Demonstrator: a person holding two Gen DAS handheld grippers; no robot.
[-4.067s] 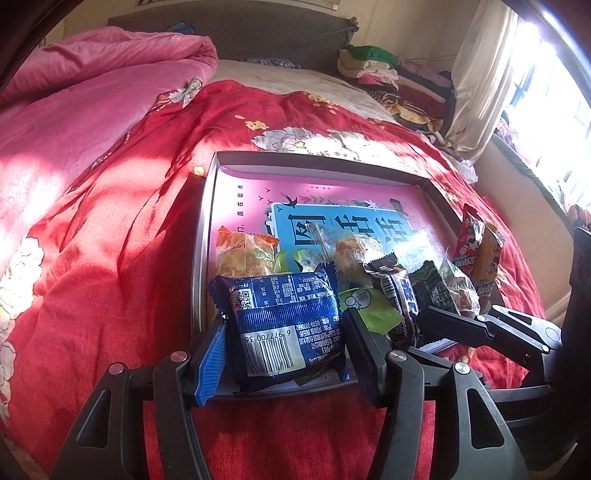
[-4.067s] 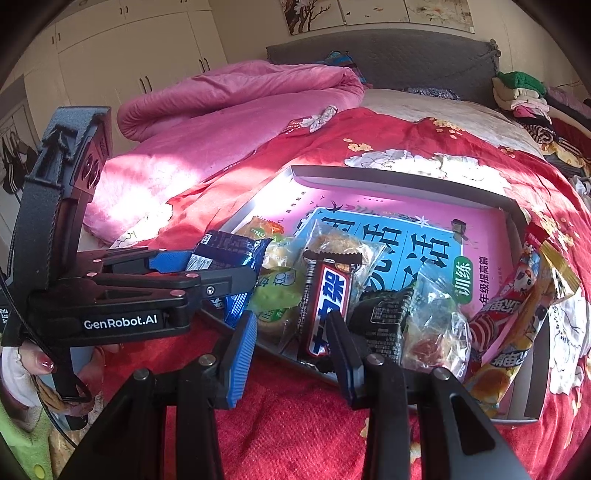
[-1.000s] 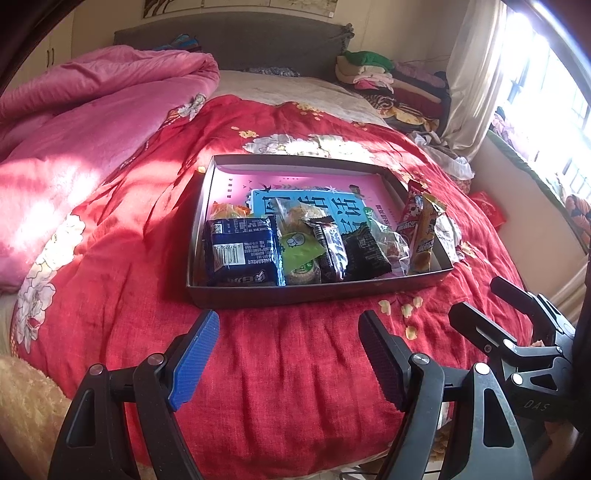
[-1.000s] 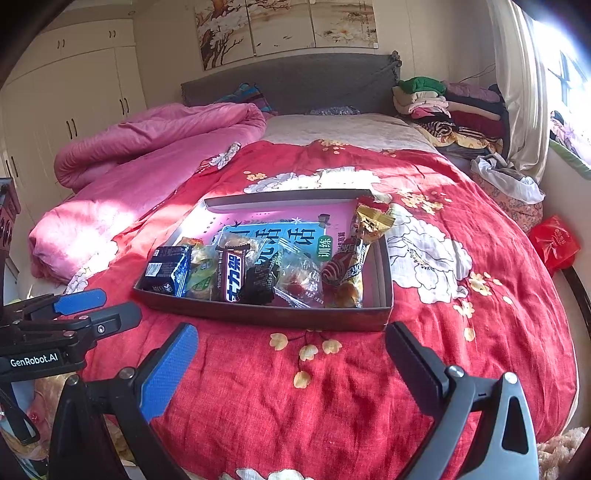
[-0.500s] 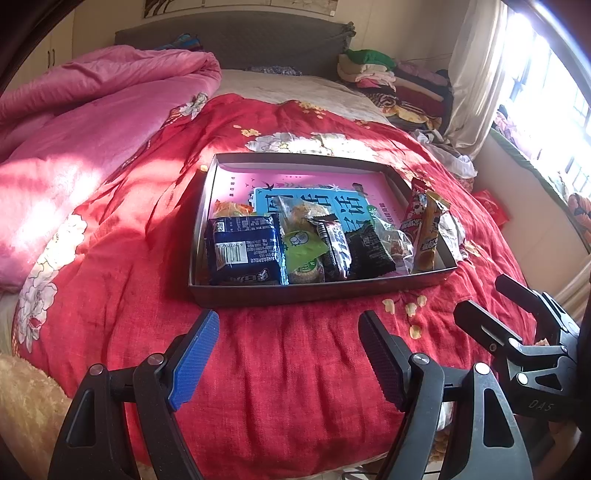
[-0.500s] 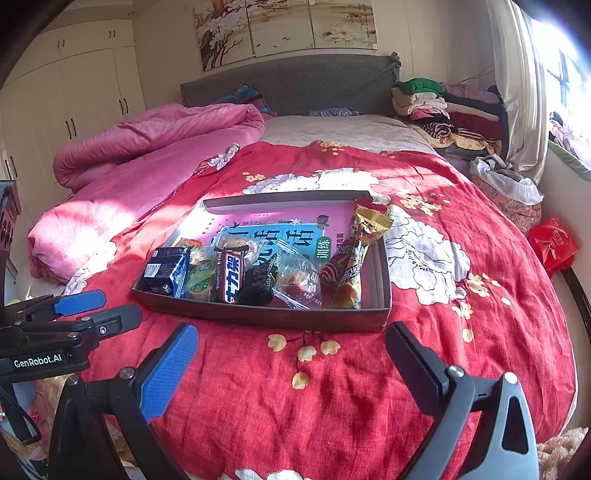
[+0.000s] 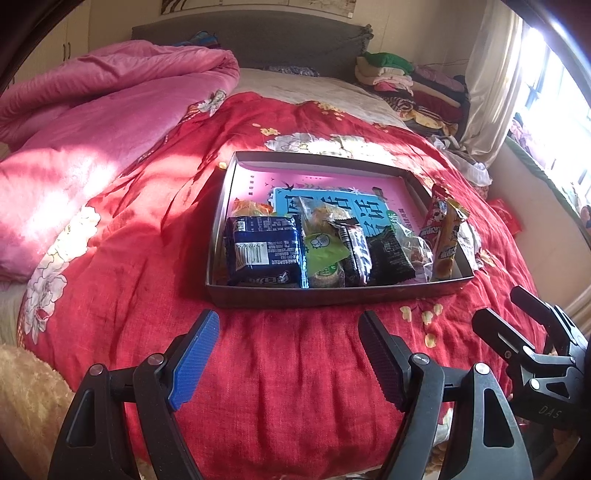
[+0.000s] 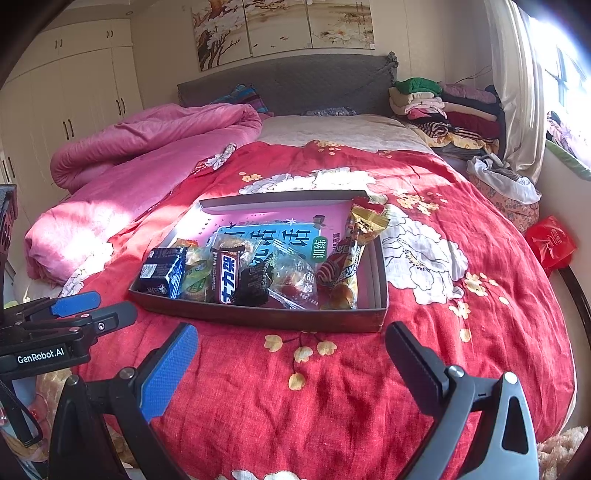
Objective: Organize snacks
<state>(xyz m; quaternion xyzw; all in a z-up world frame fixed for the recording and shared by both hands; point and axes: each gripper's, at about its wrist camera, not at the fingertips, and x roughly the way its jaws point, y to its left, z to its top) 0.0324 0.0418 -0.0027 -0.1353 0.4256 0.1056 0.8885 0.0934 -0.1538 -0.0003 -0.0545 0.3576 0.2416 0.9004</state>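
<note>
1. Left wrist view: the snacks (image 7: pixel 325 247) lie in a row along the near wall of the tray (image 7: pixel 332 293) on the bed (image 7: pixel 147 229), ahead of both grippers.
2. The left gripper (image 7: pixel 286 352) has its fingers wide and empty; so does the right gripper (image 8: pixel 291 354).
3. The blue packet (image 7: pixel 264 251) is likely nearer the left gripper, its long side across the fingers.

Sunlit bedroom: a bed (image 8: pixel 424 332) under a red floral cover, pink quilt (image 8: pixel 147 155) at ten o'clock, grey headboard (image 8: pixel 295 85), paintings (image 8: pixel 280 29) at twelve, window (image 8: pixel 569 81) at two.
</note>
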